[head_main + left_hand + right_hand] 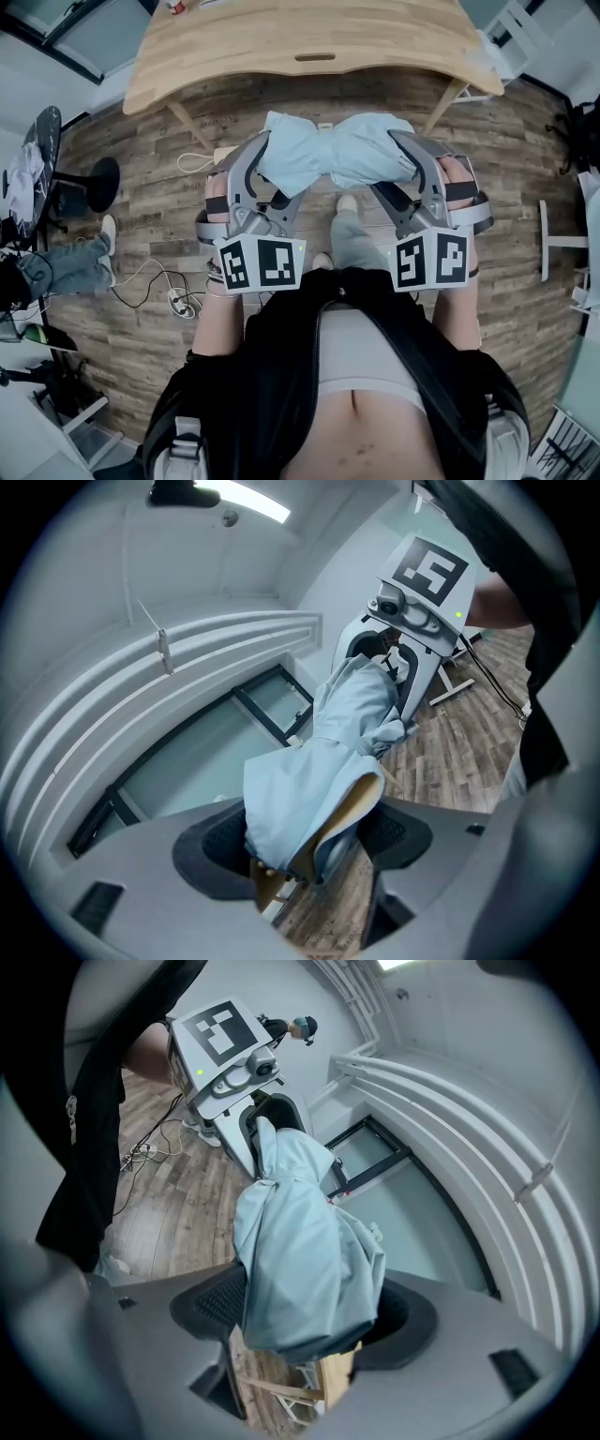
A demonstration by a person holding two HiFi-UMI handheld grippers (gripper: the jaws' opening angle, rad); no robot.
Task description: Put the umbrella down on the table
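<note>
While standing short of the wooden counter (281, 42), a person in a dark jacket holds a folded pale-blue umbrella (330, 155) level between two handheld grippers, high over the plank floor (141, 150). Nearest the body sit the marker cubes of both grippers. Just beyond them, the left gripper (272, 176) has its fingers (217, 841) closed on the umbrella's left end, with cloth bunched between the pads. The right gripper (403, 173) mirrors it, fingers (217, 1305) pressed onto the right end. Neither pair is spread wide, and each holds fabric.

The umbrella's long axis runs left to right, spanning the gap from one gripper to the other and lying roughly parallel to the counter's near edge. It hangs in the air, touching neither floor nor counter.

The counter lies on the far side of both grippers. Its top is largely bare along the near edge, with a slot cut at its centre. Both grippers appear about equally distant from it. The set-down therefore looks likely to call for carrying the umbrella away from the body, both ends together, until it is over the wood, and then lowering it flat.
</note>
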